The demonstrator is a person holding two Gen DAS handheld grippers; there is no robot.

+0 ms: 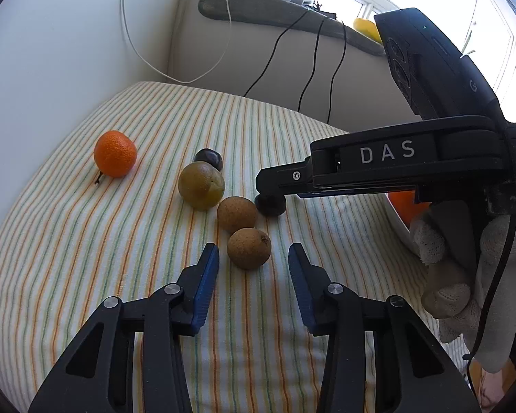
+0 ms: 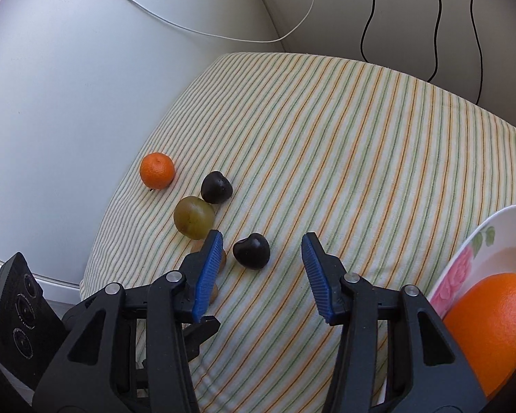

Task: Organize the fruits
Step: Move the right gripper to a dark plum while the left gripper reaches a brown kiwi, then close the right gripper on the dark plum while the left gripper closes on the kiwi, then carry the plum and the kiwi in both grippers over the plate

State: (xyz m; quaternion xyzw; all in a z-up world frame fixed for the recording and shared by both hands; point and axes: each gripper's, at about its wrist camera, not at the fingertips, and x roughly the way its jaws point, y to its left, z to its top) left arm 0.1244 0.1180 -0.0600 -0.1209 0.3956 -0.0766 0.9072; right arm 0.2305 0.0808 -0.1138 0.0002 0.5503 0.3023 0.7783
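While my left gripper hangs part-open and empty, a rough brown round fruit lies just ahead of its tips, mid striped cloth, lined up for grabbing. Right view: right gripper, part-open, holds nothing; dark heart-shaped cherry sits between its tips, floral bowl waiting at the cloth's right edge.

Right claw spread, dark cherry between, untouched.

two oranges; two dark cherries; two brown longans; one green plum; one bowl
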